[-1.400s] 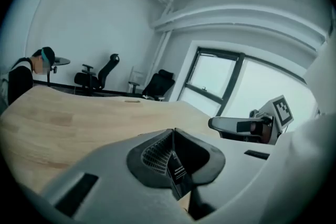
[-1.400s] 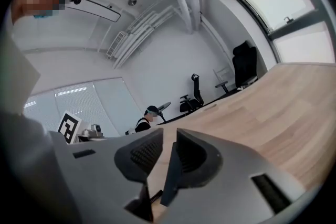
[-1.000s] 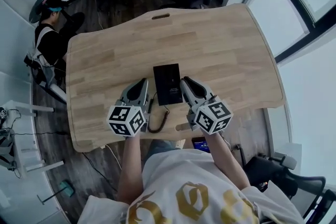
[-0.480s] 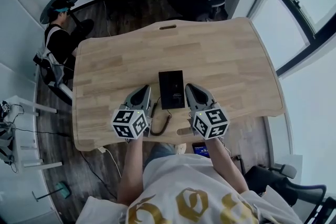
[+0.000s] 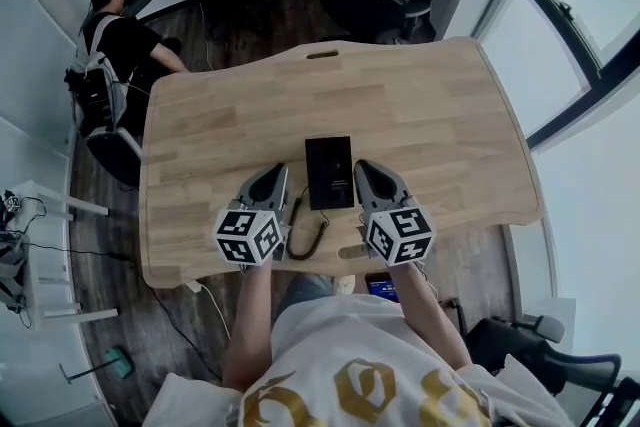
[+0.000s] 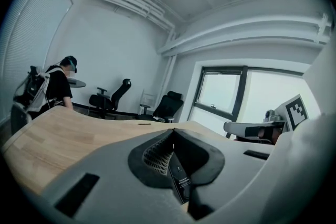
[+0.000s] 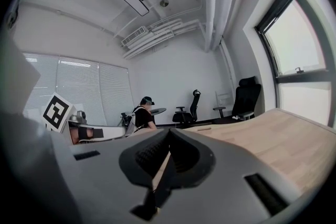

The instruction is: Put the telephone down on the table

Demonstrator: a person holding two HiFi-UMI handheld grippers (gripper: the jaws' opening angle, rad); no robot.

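The telephone (image 5: 329,172) is seen lying flat on the bench (image 5: 430,105), a little in from the near edge, so the putting-down itself is judged to be done and only a clean withdrawal is left. The left gripper (image 5: 277,172) is held just beside the telephone's left side and the right gripper (image 5: 362,167) just beside its right side. A clear gap can be made out on the left, while on the right it cannot be told whether the casing is grazed. In both gripper views the fingers (image 6: 152,157) are seen pressed together with nothing between them, so nothing is carried by either hand. The coiled cord (image 5: 312,233) is trailed from the telephone's near end towards the bench edge, close by the left gripper. For the step to be finished well, each gripper should be drawn straight back and slightly up, away from the casing rather than across it. The left gripper should be kept clear of the cord's loop, since a snagged coil would probably drag the telephone towards the edge.
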